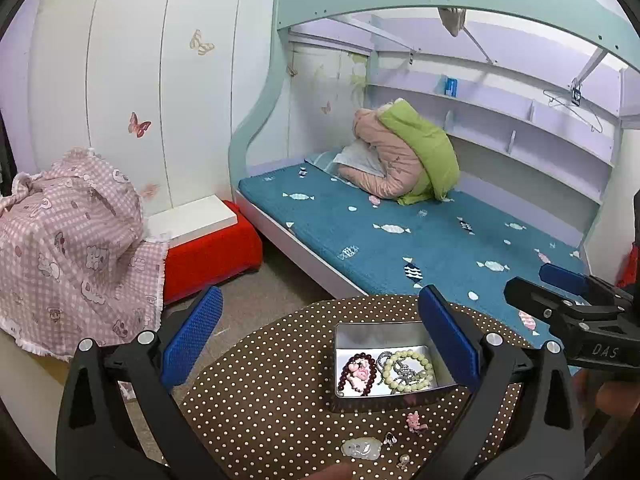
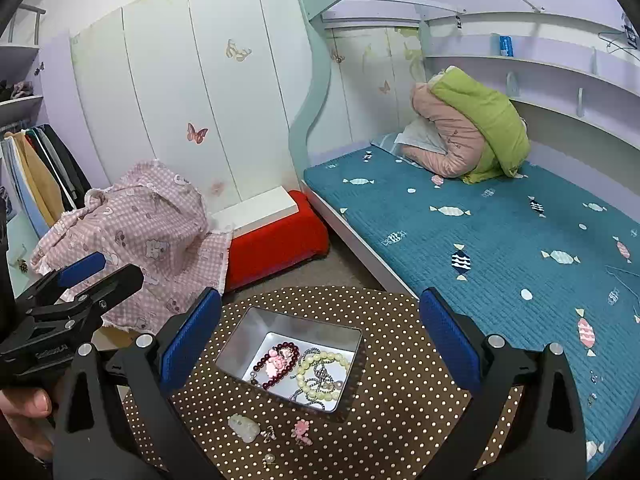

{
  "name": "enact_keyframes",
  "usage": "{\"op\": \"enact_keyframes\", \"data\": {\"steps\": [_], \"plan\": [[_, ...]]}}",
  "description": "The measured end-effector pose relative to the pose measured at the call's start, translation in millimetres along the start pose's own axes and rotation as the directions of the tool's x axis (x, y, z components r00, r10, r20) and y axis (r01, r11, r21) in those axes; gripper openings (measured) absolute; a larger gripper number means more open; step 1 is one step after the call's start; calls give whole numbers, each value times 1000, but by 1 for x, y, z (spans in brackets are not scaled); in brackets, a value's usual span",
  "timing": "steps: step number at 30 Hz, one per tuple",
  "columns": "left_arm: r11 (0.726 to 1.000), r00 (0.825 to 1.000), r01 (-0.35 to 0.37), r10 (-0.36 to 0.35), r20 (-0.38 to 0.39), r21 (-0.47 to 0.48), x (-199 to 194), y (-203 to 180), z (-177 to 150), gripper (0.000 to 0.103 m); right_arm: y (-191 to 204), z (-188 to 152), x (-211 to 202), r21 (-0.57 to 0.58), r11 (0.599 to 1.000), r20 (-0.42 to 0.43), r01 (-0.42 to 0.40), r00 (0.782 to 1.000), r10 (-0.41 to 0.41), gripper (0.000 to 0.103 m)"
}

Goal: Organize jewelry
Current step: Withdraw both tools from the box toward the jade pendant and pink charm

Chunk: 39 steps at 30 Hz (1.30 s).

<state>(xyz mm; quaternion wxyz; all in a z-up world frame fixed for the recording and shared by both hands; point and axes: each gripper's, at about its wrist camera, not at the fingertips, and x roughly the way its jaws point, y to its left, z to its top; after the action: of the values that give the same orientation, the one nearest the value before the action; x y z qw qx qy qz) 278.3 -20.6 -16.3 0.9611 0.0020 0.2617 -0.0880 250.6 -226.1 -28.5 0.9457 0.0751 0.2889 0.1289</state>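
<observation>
The rectangular silver metal tin (image 2: 256,334) holds a dark red bead bracelet (image 2: 264,370) and pale green bead bracelet (image 2: 324,358); left gripper (image 1: 320,336) and right gripper (image 2: 320,336) gape wide, empty.

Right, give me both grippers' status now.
Left gripper: open, holding nothing, above the tin.
Right gripper: open, holding nothing, above the same tin.

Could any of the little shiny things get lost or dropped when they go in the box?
Maybe. The pearl earring lies near the edge of the dotted table, so a nudge might push it off. The pink charm and silver charm are tiny for the wide-open right gripper and might slip. The tin box already holds tangled bracelets that could snag.
</observation>
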Motion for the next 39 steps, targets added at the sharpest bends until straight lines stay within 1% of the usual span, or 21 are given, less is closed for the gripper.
{"op": "enact_keyframes", "data": {"steps": [9,14,17,22,24,26,31,34,39], "plan": [[999,1000,-30,30,1,-30,-11,12,-15,98,5,-12,-22,-22,999,23,26,999,-26,95],[999,999,-42,42,-5,-33,-16,17,-33,98,7,-26,-34,-23,999,24,30,999,-29,95],[999,999,-47,47,-12,-24,-19,18,-44,98,11,-35,-38,-44,997,21,61,998,-60,95],[998,998,-56,55,-21,-13,-23,18,-61,98,13,-51,-39,-52,995,0,82,997,-82,95],[998,998,-59,59,-27,-6,-23,17,-66,98,12,-61,-36,-49,996,-24,72,997,-73,95],[998,998,-58,57,-34,-4,-24,18,-74,98,12,-68,-32,-55,995,-42,79,996,-81,95],[998,996,-55,55,-75,5,-16,18,-93,98,9,-85,-23,-46,995,-89,85,992,-88,95],[999,992,-43,44,-114,16,-7,16,-107,98,5,-93,-17,-30,996,-115,88,989,-91,95],[996,981,-32,46,-189,77,17,4,-133,98,1,-102,-9,-15,996,-146,91,985,-92,95]]}}
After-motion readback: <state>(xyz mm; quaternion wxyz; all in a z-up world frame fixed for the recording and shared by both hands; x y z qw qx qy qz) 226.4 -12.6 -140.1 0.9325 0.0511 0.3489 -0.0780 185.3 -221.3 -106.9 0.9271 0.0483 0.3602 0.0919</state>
